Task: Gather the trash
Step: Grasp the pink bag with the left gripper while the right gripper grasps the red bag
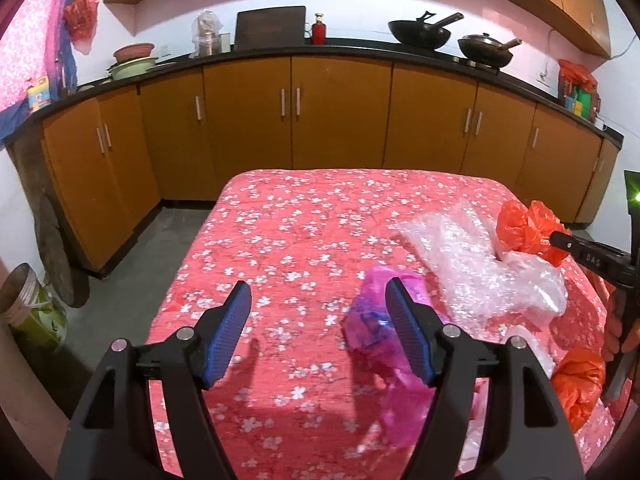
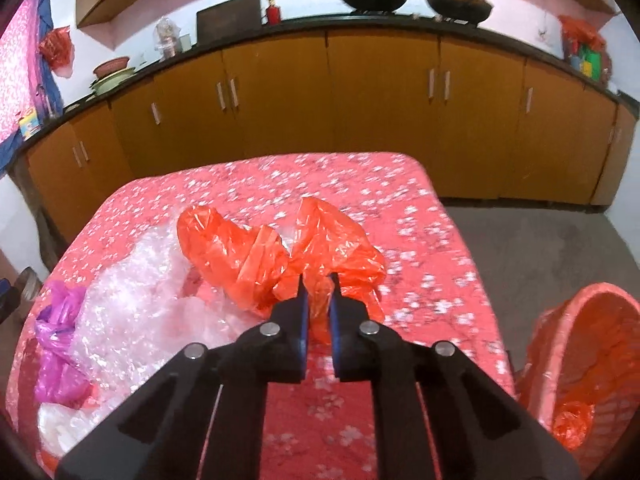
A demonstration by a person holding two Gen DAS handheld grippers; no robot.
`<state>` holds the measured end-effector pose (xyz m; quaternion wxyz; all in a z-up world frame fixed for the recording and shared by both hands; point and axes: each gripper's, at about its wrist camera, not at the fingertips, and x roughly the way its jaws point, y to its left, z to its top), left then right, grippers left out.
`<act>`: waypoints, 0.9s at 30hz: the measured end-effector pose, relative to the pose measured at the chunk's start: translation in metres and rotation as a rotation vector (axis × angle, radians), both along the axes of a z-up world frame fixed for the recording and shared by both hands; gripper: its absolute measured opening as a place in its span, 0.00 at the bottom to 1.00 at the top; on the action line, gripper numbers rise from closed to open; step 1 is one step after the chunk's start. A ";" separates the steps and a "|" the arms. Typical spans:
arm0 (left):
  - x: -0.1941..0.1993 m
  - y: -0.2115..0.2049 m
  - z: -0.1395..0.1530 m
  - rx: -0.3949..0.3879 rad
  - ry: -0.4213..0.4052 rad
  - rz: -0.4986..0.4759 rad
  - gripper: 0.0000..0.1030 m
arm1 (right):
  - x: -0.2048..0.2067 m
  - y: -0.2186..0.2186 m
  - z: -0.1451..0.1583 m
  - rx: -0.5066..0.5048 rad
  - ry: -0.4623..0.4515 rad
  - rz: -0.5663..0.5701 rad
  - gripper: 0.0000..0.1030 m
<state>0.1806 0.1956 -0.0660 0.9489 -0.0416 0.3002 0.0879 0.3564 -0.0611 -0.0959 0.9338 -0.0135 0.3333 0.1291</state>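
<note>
My right gripper [image 2: 318, 286] is shut on a crumpled orange plastic bag [image 2: 256, 252] and holds it just above the flowered red tablecloth [image 2: 360, 184]; the bag also shows in the left wrist view [image 1: 524, 228]. My left gripper [image 1: 318, 296] is open and empty above the cloth [image 1: 288, 216], its right finger beside a pink plastic bag [image 1: 368, 320]. The pink bag also shows in the right wrist view [image 2: 60, 344]. Clear bubble wrap [image 1: 472, 256] lies between the bags and shows in the right wrist view [image 2: 132, 292] too.
An orange-lined pink basket [image 2: 576, 364] stands off the table's right side with an orange bag [image 2: 572, 424] inside. Another orange bag [image 1: 580, 380] lies at the table's near right. Wooden cabinets [image 1: 340, 112] and a countertop with woks [image 1: 420, 34] stand behind. A bucket [image 1: 24, 300] sits on the floor at left.
</note>
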 end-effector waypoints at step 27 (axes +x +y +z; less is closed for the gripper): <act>0.028 -0.040 -0.030 -0.039 0.164 -0.147 0.48 | -0.028 -0.033 0.003 0.036 0.007 -0.070 0.08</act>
